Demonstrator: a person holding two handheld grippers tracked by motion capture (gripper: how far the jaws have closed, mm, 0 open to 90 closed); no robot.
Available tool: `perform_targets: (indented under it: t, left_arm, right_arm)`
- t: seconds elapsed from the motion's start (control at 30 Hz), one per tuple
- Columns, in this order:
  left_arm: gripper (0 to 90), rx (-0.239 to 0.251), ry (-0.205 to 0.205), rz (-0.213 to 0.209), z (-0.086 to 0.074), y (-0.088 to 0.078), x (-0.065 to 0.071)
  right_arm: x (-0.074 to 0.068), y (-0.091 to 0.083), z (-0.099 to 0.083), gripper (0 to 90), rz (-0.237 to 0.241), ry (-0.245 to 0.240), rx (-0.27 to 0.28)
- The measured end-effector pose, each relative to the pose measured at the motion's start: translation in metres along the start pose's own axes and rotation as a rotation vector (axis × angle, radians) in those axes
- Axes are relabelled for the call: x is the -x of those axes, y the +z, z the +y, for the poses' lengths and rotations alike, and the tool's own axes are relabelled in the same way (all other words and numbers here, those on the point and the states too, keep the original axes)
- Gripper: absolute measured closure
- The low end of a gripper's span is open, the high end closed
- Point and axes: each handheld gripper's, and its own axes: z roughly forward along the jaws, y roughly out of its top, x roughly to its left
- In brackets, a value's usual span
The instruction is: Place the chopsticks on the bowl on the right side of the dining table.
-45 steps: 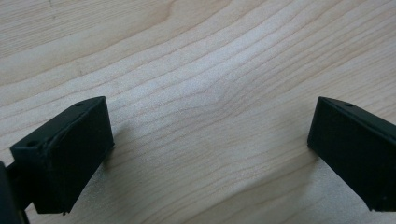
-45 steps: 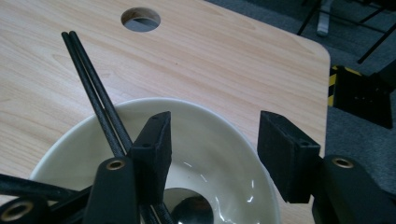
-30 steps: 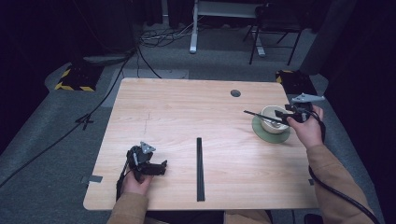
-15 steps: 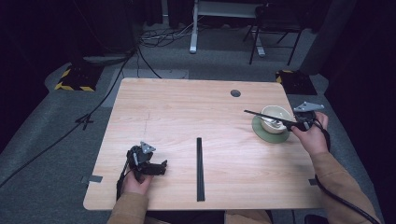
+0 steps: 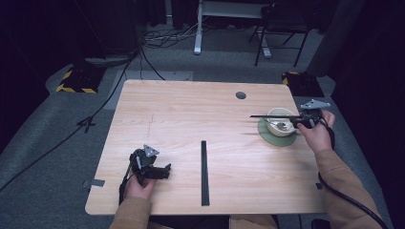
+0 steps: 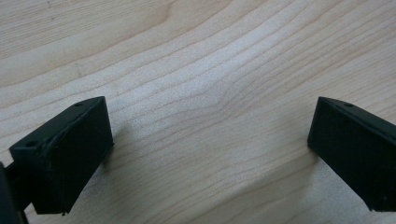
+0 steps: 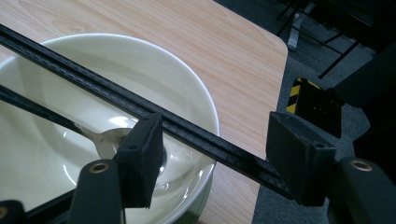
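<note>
A cream bowl (image 5: 279, 125) stands on a green plate (image 5: 274, 139) near the table's right edge, with a spoon (image 7: 109, 140) inside it. One black chopstick (image 5: 265, 116) lies across the bowl's rim (image 7: 93, 86). My right gripper (image 5: 300, 122) is at the bowl's right side. Its jaws have just been opening and now stand open (image 7: 215, 135), with the chopstick's end running loosely between them. A second black chopstick (image 5: 204, 172) lies on the table's middle front. My left gripper (image 5: 165, 171) rests at the front left, open (image 6: 210, 126) over bare wood.
A round cable hole (image 5: 240, 95) sits in the table's far right part. The bowl is close to the right edge (image 5: 305, 143). On the floor beyond are cables (image 5: 143, 52), a yellow-and-black striped block (image 5: 76, 81) and chair legs (image 5: 260, 45).
The right hand has edged slightly away from the bowl toward the right. The chopstick stays lying across the bowl. The left gripper has kept still.
</note>
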Motion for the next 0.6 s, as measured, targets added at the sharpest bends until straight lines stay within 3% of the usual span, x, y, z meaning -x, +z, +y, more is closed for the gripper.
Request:
perform_targets:
  t: [0.17, 0.27, 0.37, 0.47, 0.6]
  left_arm:
    - [0.3, 0.000, 0.000, 0.000, 0.000, 0.000, 0.000]
    - [0.3, 0.000, 0.000, 0.000, 0.000, 0.000, 0.000]
    - [0.3, 0.000, 0.000, 0.000, 0.000, 0.000, 0.000]
    - [0.3, 0.000, 0.000, 0.000, 0.000, 0.000, 0.000]
    - [0.3, -0.001, -0.001, 0.005, 0.000, 0.000, 0.000]
  right_arm:
    - [0.010, -0.012, -0.001, 37.2, 0.008, 0.035, 0.040]
    - [0.033, -0.025, -0.006, 38.2, -0.022, 0.098, 0.055]
    - [0.044, -0.028, -0.009, 39.4, -0.012, 0.118, 0.050]
    - [0.061, -0.029, -0.018, 40.6, -0.066, 0.179, 0.061]
    - [0.071, -0.025, -0.024, 39.5, -0.083, 0.225, 0.058]
